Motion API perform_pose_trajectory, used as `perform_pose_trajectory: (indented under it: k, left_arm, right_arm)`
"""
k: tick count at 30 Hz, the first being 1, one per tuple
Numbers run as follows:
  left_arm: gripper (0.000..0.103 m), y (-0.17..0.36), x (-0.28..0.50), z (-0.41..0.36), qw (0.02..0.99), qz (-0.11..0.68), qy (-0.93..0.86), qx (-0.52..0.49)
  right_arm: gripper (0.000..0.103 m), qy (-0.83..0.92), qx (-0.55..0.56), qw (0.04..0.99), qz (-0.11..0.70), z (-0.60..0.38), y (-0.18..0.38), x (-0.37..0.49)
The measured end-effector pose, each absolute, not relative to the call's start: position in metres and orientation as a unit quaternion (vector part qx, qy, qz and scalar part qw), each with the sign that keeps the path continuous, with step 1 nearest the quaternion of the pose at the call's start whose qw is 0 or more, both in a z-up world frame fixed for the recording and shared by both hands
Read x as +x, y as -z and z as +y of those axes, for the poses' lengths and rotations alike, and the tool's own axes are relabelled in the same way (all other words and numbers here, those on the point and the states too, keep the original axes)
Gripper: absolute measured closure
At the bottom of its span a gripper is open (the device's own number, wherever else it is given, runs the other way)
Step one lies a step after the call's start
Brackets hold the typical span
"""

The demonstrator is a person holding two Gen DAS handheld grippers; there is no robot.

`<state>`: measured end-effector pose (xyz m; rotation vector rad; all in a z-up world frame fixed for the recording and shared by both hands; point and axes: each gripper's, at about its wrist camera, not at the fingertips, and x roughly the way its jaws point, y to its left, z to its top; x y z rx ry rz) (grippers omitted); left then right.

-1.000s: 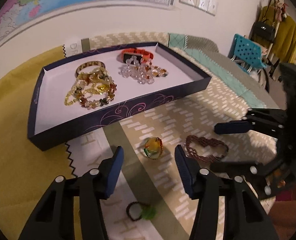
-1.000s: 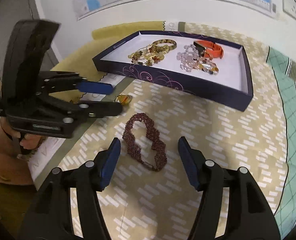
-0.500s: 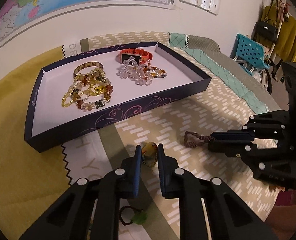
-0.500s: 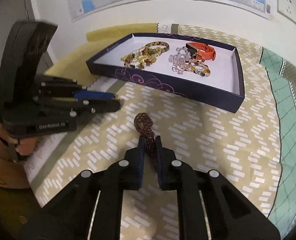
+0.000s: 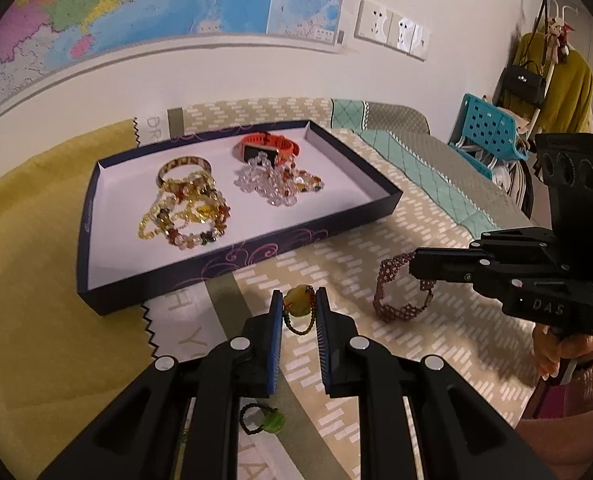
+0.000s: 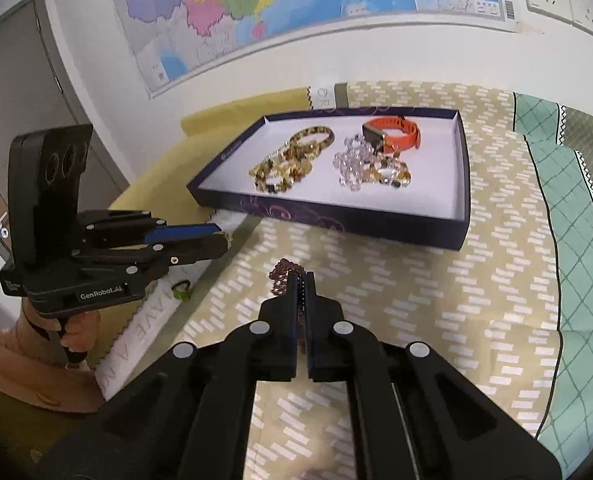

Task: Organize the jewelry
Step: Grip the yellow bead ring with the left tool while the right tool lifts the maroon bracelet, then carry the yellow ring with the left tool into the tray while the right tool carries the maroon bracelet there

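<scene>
Two black two-finger grippers working over a patterned cloth, each fitted with blue ribbed pads. Left gripper [image 5: 299, 306] pinching nearly closed on one amber pendant [image 5: 297, 305], a rounded, glossy yellow-green lump with a short loop of dark beads dangling below, lifted just clear of the cloth. Right gripper [image 6: 301, 280] clamping fully together on one maroon bracelet [image 5: 396, 288], a flat woven band of tiny beads, drooping in a loop from the pads and resting partly on the cloth; only its far end peeking beyond the fingertips in the right wrist view.

Sitting beyond both, one shallow rectangular tray [image 5: 232, 256], dark navy card with purple swirls outside, plain white inside. Holding two heaps: at the left, a tangle of amber and yellow beaded strands [image 5: 188, 212] with one mottled bangle [image 5: 184, 164]; at the right, a cluster of clear faceted crystal beads [image 5: 272, 184] against one orange rubbery watch band [image 5: 268, 146].

Lying loose on the cloth near the left gripper's base, one small ring of dark cord with a green bead [image 5: 262, 420].
</scene>
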<state>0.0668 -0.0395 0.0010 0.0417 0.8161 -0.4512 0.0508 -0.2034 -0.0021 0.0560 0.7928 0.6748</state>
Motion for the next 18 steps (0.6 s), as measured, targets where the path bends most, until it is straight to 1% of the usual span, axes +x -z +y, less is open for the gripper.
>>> perform_pose_trajectory:
  k: [9,18]
  left_arm:
    - [0.089,-0.016,0.063,-0.032,0.904,0.372,0.208,0.017]
    - [0.089,-0.025,0.066,-0.025,0.91,0.362,0.2,0.011]
  right_arm:
    - [0.1,-0.329,0.037,0.877,0.349,-0.205,-0.02,0.054]
    - [0.1,-0.329,0.039,0.881,0.339,-0.201,-0.026,0.059]
